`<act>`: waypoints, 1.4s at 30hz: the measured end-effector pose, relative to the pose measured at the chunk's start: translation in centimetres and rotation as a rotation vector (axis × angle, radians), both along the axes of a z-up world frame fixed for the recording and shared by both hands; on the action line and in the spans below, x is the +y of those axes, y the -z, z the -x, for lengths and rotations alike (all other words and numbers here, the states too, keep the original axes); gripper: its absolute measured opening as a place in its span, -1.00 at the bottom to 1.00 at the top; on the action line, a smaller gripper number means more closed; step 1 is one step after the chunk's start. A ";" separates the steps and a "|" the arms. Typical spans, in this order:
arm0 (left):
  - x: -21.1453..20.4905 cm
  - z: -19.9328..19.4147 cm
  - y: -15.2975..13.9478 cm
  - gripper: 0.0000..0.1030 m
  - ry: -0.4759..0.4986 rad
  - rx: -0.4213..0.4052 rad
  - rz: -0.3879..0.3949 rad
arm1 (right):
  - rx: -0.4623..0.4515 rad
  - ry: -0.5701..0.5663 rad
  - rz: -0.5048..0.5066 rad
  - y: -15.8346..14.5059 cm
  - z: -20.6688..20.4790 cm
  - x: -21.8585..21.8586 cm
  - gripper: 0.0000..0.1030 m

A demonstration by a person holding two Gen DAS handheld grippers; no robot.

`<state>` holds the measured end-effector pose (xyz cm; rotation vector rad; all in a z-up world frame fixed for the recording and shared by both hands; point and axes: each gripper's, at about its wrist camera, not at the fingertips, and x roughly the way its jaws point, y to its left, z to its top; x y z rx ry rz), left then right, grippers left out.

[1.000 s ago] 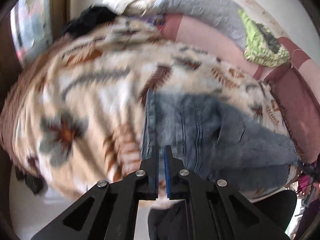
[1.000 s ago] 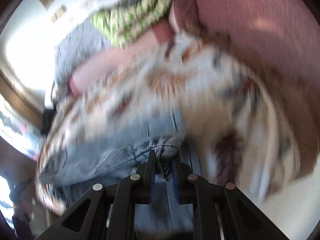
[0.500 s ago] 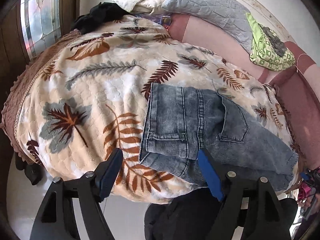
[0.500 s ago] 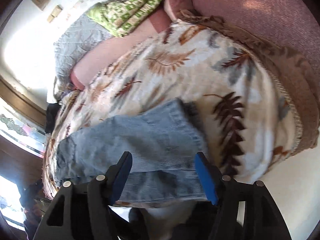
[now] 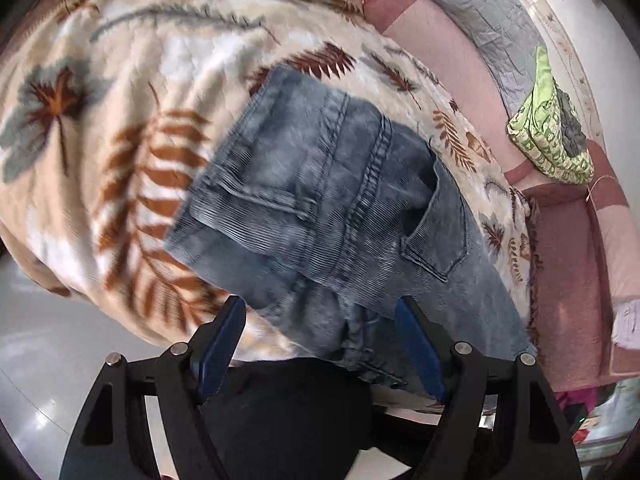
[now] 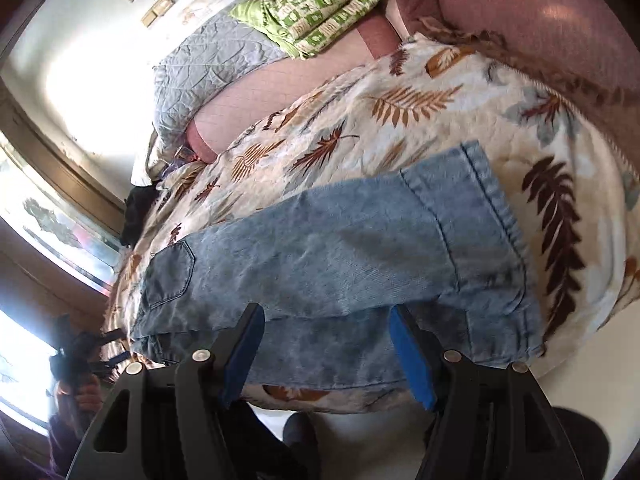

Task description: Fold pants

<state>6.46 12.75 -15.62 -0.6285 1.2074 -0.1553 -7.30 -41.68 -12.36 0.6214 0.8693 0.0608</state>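
Note:
Blue jeans [image 5: 340, 184] lie flat on a leaf-patterned blanket [image 5: 120, 120], folded lengthwise with one leg over the other. My left gripper [image 5: 320, 320] hangs open over the waist end at the bed's near edge. Denim shows between its blue pads [image 5: 418, 346], which do not press on it. In the right wrist view the jeans [image 6: 360, 248] stretch from the back pocket on the left to the hems on the right. My right gripper [image 6: 326, 320] stands open above the lower legs, holding nothing. The left gripper [image 6: 86, 354] appears there at the far left, held by a hand.
A pink mattress edge [image 5: 440, 52], a grey quilted pillow [image 5: 480, 4] and a green patterned cloth [image 5: 552, 140] lie behind the blanket. A black garment [image 6: 138, 208] sits near the window [image 6: 48, 216]. Pale floor [image 5: 48, 340] runs along the bed's near edge.
Both grippers were shut a second ago, the right one on denim; both have opened and let go. The left has since dropped closer to the waist, the right shifted sideways along the legs.

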 end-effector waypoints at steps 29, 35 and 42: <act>-1.8 -2.9 2.7 -0.26 -0.107 -0.003 0.052 | -0.047 0.018 -0.013 1.8 0.9 0.4 0.32; -1.2 -2.4 2.9 -0.61 -0.146 -0.011 0.029 | 0.008 -0.015 -0.004 2.5 -1.8 1.9 0.09; -2.0 -1.5 0.3 -0.83 -0.090 -0.115 -0.076 | -0.031 -0.055 0.032 0.8 -3.9 4.7 0.09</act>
